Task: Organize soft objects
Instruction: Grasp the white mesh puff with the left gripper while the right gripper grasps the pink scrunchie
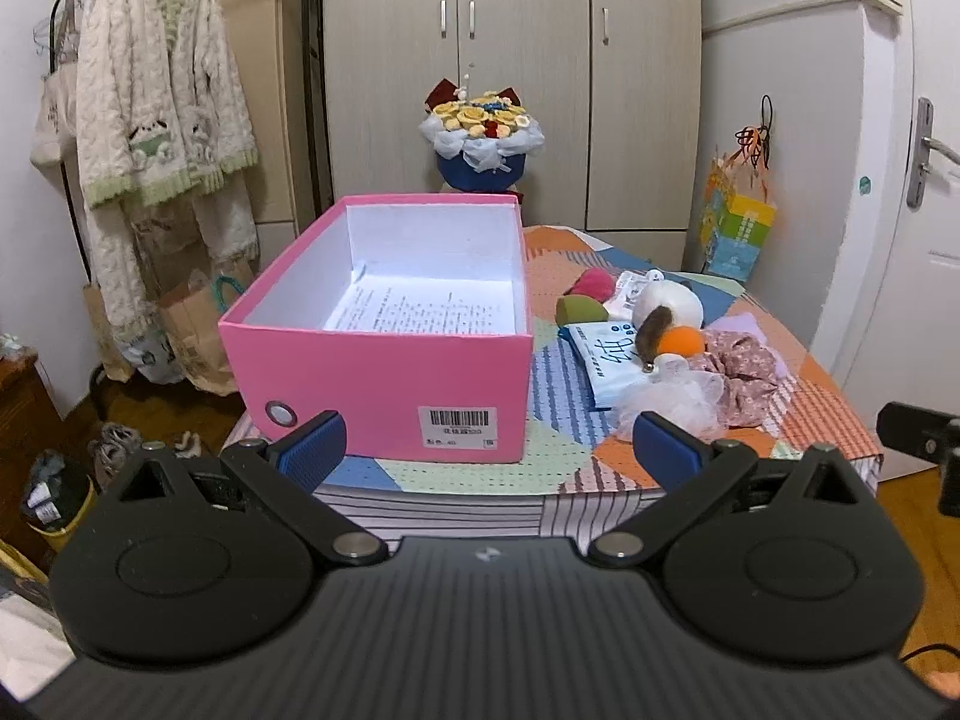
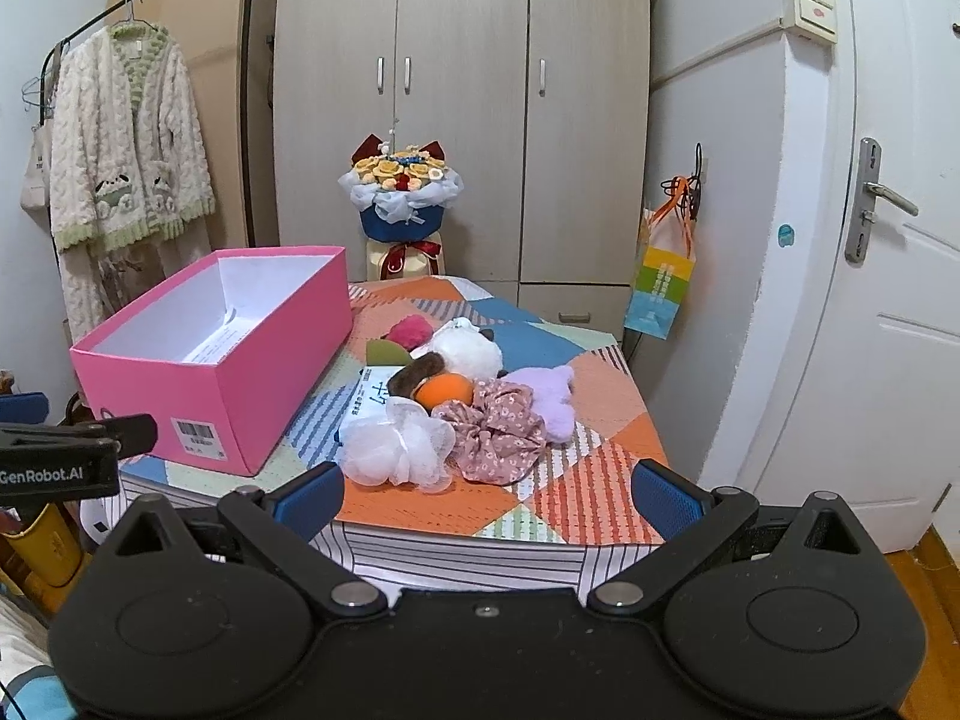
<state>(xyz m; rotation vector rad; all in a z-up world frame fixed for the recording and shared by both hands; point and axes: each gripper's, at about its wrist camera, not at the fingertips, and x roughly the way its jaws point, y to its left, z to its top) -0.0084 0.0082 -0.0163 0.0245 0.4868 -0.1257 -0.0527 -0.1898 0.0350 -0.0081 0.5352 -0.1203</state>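
Note:
An open pink box (image 1: 384, 372) (image 2: 198, 384) with a printed sheet inside stands on the left of the patchwork table (image 2: 498, 510). To its right lies a heap of soft things: a white mesh puff (image 2: 396, 450), a floral scrunchie (image 2: 498, 438), an orange ball (image 2: 444, 390), a lilac plush (image 2: 549, 402), a white plush (image 2: 468, 351), a pink pompom (image 2: 411, 330) and a tissue pack (image 1: 606, 360). My left gripper (image 1: 492, 450) hangs open before the box's front wall. My right gripper (image 2: 489, 495) is open at the table's near edge, short of the puff and scrunchie.
A flower bouquet (image 2: 402, 192) stands behind the table in front of a wardrobe (image 2: 462, 108). A clothes rack with a fluffy cardigan (image 1: 162, 96) is at the left, paper bags below it. A door (image 2: 888, 240) and a hanging gift bag (image 2: 660, 282) are at the right.

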